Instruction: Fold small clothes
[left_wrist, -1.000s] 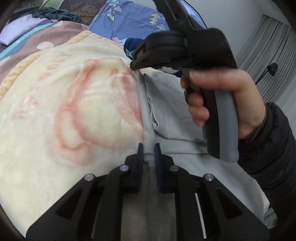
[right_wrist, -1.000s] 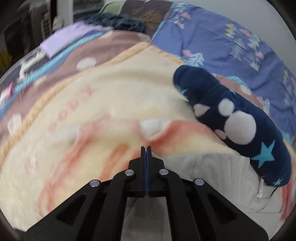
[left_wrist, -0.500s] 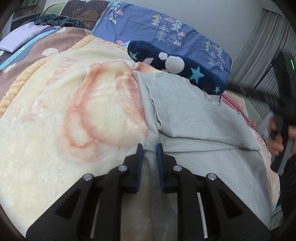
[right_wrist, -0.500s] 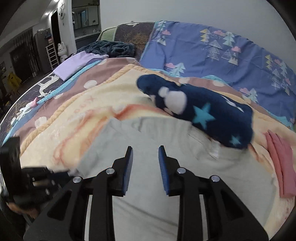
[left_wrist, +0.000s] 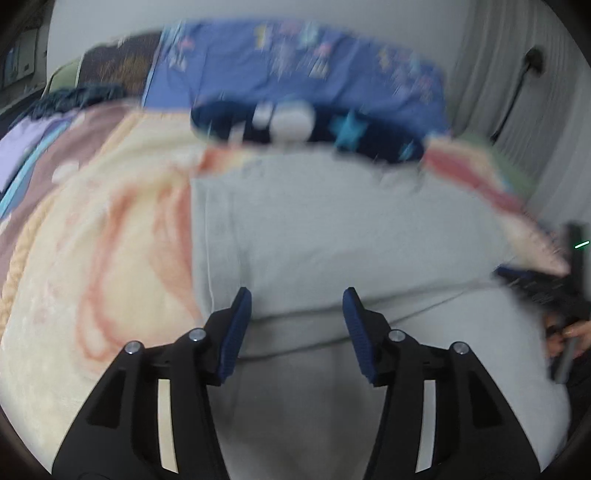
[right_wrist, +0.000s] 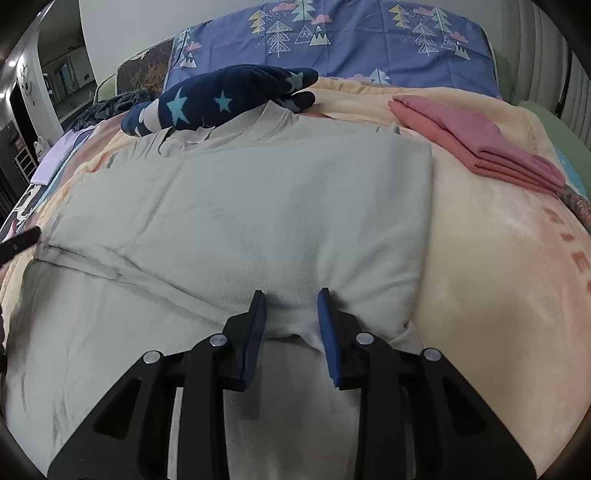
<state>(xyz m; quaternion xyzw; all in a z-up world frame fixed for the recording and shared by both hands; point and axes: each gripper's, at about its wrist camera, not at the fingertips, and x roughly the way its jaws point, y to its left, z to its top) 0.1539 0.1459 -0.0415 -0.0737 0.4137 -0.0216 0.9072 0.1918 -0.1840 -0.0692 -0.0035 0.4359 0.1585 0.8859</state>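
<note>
A single pale grey soft cotton garment (right_wrist: 236, 206) lies spread across the middle of a cream fleece blanket with an orange print (right_wrist: 498, 280) on a bed, one side panel already folded over its centre. The left gripper (left_wrist: 297, 317) hovers over the garment's near left part; its blue-padded jaws have just been opening and stand well spread, with cloth below them but not pinched. The right gripper (right_wrist: 291, 317) sits near the garment's near right corner, jaws half spread, having just opened, a small ridge of grey cloth lying loose between the pads. This looks like the pause between folds: one lengthwise fold laid and released. The next move probably calls for pinching the near hem at two points and carrying it toward the far collar edge. Also on the bed: one dark navy fleece item with pale stars (right_wrist: 221, 99) at the garment's far edge, and one folded pink garment (right_wrist: 476, 140) near the far right corner.
</note>
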